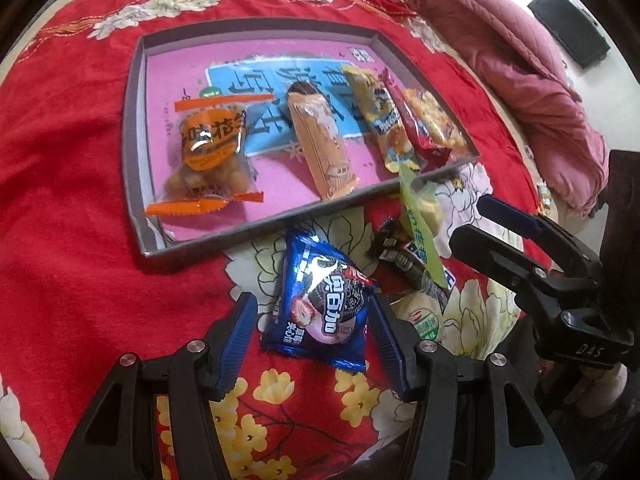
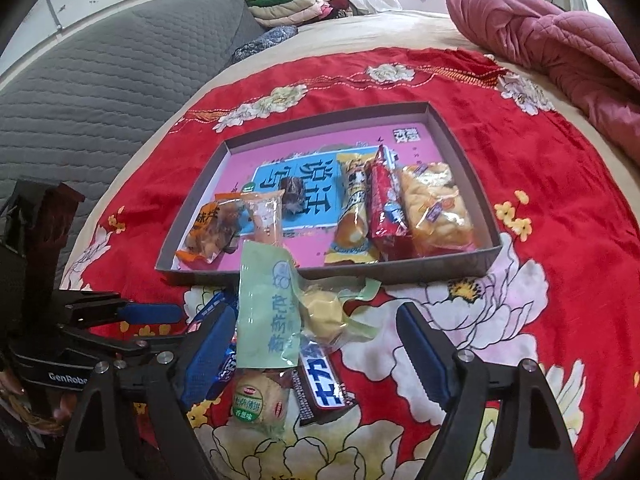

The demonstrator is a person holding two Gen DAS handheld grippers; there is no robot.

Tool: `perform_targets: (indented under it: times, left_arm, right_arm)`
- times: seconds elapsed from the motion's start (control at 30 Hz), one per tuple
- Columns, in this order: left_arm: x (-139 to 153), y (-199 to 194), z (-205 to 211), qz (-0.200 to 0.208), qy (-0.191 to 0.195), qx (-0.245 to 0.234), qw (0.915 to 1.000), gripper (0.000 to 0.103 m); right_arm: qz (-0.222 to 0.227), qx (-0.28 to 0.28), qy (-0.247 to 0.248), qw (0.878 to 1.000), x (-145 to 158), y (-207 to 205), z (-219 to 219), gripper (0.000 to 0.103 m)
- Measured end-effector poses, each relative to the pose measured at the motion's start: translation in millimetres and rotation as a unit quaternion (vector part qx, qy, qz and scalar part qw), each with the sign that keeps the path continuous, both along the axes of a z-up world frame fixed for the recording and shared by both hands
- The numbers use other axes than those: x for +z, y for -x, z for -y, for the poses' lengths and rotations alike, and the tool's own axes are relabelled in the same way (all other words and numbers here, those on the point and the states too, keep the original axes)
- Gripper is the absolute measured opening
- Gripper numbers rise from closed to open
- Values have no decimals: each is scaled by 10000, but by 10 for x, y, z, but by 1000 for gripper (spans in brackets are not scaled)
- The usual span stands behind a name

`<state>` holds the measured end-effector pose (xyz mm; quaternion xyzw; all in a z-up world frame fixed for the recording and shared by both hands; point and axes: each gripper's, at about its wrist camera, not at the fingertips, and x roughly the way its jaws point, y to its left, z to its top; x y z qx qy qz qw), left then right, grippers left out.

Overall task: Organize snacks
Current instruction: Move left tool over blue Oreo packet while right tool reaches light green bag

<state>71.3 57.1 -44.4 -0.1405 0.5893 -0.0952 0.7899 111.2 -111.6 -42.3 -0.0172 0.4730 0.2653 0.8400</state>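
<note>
A shallow grey box (image 1: 138, 128) (image 2: 480, 258) with a pink floor lies on the red flowered cloth and holds several snack packs, among them an orange peanut pack (image 1: 206, 148). My left gripper (image 1: 314, 344) is open, its fingers either side of a blue Oreo pack (image 1: 326, 308) on the cloth. My right gripper (image 2: 316, 348) is open around a pale green pack (image 2: 272, 312) with a yellow cake. A dark chocolate bar (image 2: 320, 388) and a round green-label biscuit (image 2: 258, 400) lie beside it. The right gripper also shows in the left wrist view (image 1: 472, 224).
A crumpled pink quilt (image 2: 560, 56) lies at the right. A grey quilted cover (image 2: 100, 92) lies at the left. Folded clothes (image 2: 296, 0) are stacked at the far side. The left gripper shows in the right wrist view (image 2: 148, 314).
</note>
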Motion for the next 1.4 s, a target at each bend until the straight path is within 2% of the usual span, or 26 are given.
perform_targets:
  times: [0.43, 0.57, 1.13, 1.27, 1.33, 1.4]
  left_arm:
    - [-146, -47, 119, -162, -124, -225, 9995, 60]
    - [-179, -64, 131, -178, -131, -255, 9994, 66]
    - [-233, -73, 133, -205, -143, -265, 9993, 67]
    - [-240, -69, 99, -219, -81, -202, 9995, 67]
    - [-243, -78, 85, -221, -60, -172, 9996, 67]
    - [-248, -82, 81, -243, -42, -152, 9996, 67]
  right_arm:
    - [-290, -26, -47, 9996, -165, -61, -51, 84]
    - [-301, -49, -31, 9995, -219, -108, -89, 89]
    - [-479, -60, -82, 9988, -393, -250, -267, 89]
    - [-421, 9, -126, 9990, -389, -237, -266, 80]
    - [-422, -2, -136, 9990, -390, -236, -244, 65]
    - [-442, -3, -183, 9989, -383, -239, -205, 58]
